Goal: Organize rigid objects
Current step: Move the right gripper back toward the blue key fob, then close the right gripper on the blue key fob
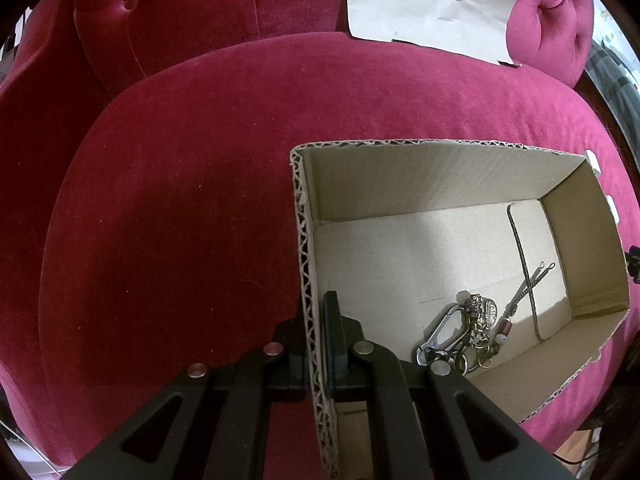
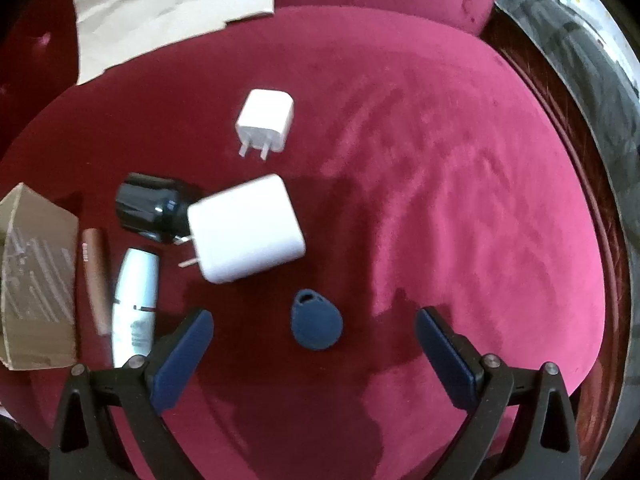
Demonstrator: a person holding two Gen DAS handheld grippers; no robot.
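Note:
In the left wrist view my left gripper is shut on the left wall of an open cardboard box, one finger inside and one outside. A keychain bundle with a carabiner and a braided cord lie on the box floor. In the right wrist view my right gripper stands open over a dark blue key fob that lies on the cushion between its fingers, untouched. Beyond it lie a large white charger, a small white charger, a black cylinder, a silver tube and a copper tube.
Everything rests on a crimson velvet sofa cushion. A crumpled brown paper sheet leans against the backrest. The box corner shows at the left of the right wrist view. A dark wooden frame borders the cushion on the right.

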